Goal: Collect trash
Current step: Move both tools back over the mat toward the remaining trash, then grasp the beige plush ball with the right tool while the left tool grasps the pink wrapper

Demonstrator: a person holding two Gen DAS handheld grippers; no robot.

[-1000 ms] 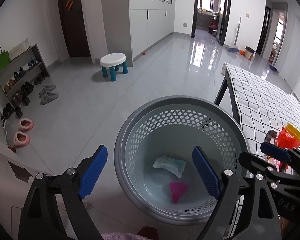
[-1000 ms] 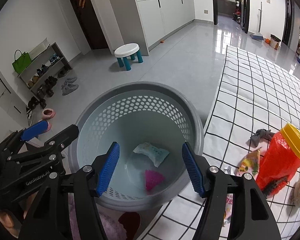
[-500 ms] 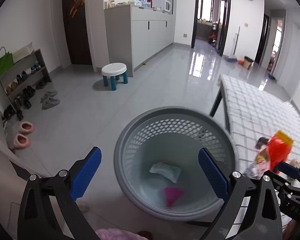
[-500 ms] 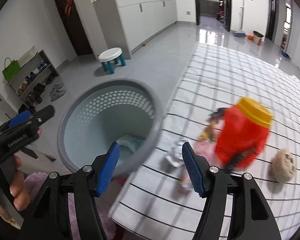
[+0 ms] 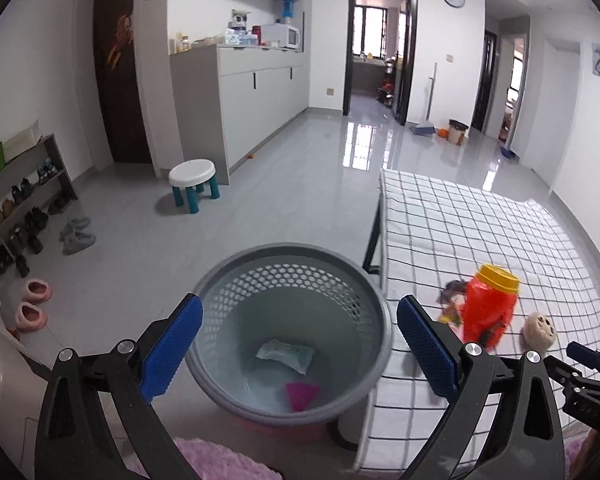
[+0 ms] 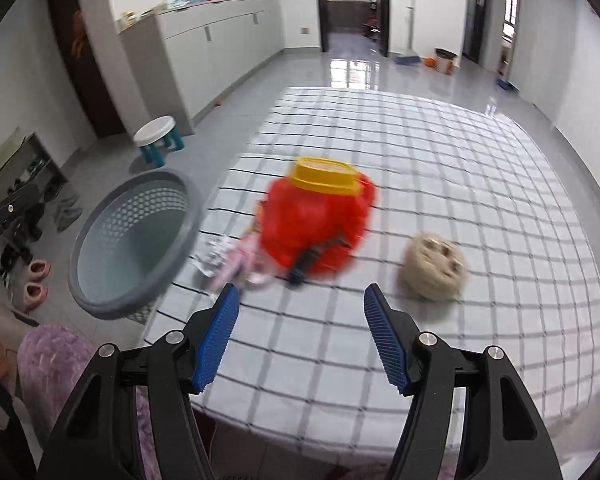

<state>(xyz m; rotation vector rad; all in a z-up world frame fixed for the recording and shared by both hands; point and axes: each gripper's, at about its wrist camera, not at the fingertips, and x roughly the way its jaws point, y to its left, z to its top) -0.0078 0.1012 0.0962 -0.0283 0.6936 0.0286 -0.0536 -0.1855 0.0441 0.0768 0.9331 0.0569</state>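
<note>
Left gripper (image 5: 298, 350) wide open above grey perforated basket (image 5: 236, 276); right gripper (image 6: 300, 338) open, empty, over checked tablecloth (image 6: 440, 152) near red jar (image 6: 314, 222).

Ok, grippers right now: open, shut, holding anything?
Left gripper: open, empty, above the basket.
Right gripper: open, empty, above the checked cloth.
</note>
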